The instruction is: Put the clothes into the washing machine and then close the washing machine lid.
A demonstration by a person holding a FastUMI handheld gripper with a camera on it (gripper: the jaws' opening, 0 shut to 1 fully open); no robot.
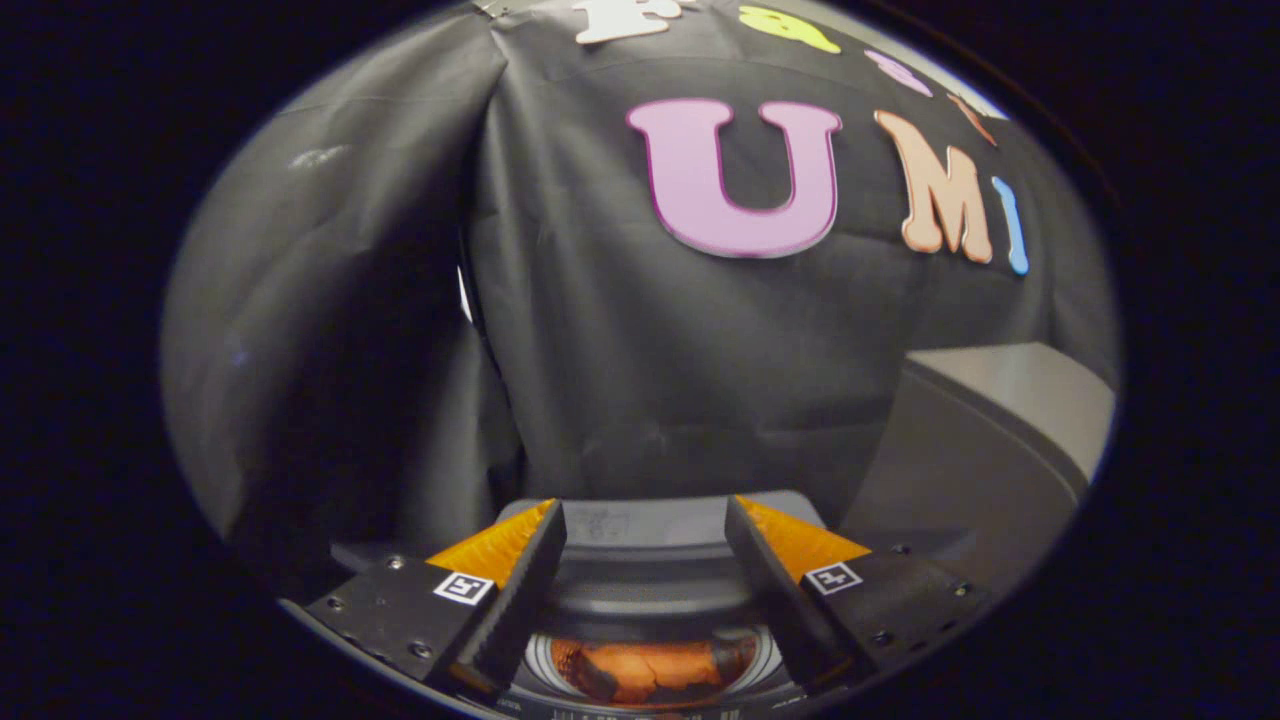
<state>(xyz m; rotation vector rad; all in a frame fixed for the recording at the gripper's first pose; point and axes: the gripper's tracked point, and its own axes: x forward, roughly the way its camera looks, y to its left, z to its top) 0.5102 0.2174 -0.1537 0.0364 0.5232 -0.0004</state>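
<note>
The gripper hangs above the washing machine with its jaws spread wide and nothing between them. Below and between the two fingers lies the round opening of the drum, and inside it sits a bundle of orange clothes with a darker fold on the right end. The dark grey top panel of the machine runs across just beyond the fingertips. The lid, a pale grey slab, stands raised to the far right of the opening, tilted back against the booth wall. Black cloth hangs in folds behind the machine, with a deep crease on the left.
</note>
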